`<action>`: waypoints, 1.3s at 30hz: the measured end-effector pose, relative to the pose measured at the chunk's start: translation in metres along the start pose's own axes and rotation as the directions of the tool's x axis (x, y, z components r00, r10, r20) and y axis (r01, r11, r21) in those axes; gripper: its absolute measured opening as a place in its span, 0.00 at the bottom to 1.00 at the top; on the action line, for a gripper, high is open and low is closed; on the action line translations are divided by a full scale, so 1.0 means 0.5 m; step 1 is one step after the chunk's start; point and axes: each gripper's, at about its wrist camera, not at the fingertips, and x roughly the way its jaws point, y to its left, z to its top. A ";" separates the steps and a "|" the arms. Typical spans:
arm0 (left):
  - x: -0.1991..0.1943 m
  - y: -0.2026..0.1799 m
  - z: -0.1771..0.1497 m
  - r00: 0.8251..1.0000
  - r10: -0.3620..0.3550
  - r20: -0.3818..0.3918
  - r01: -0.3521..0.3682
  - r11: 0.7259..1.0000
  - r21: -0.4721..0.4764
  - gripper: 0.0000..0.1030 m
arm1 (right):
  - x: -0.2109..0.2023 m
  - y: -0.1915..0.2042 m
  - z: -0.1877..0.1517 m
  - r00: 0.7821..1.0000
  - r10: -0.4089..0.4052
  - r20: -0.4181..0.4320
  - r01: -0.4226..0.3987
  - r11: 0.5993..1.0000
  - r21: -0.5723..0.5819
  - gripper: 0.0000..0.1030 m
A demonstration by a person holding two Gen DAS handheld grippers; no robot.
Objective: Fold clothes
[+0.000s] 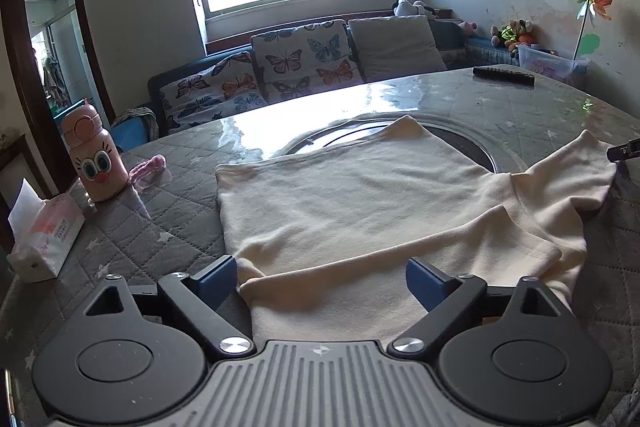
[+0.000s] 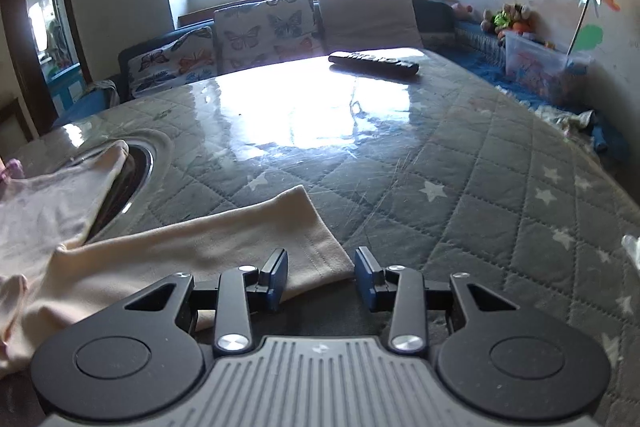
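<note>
Mid-fold: the cream cotton shirt (image 1: 360,195) lay on the quilted grey tabletop (image 2: 460,163). Both the left tool (image 1: 320,279) and right tool (image 2: 320,273) gaped, released; next, the right must pinch the sleeve cuff (image 2: 316,247).

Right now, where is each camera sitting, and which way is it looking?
Left wrist: it sits on the left hand-held gripper, low at the table's near edge, looking across the cream shirt toward the sofa and window; its open blue fingers show.
Right wrist: it sits on the right hand-held gripper, looking over a shirt sleeve and the quilted table; its open fingers show.
Both share the shirt, remote, sofa and window.
</note>
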 end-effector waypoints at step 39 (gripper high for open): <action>-0.050 0.083 -0.068 0.998 0.047 0.032 -0.041 0.986 -0.160 1.00 | -0.183 0.425 0.170 0.885 0.461 0.070 -0.396 0.822 -0.410 0.08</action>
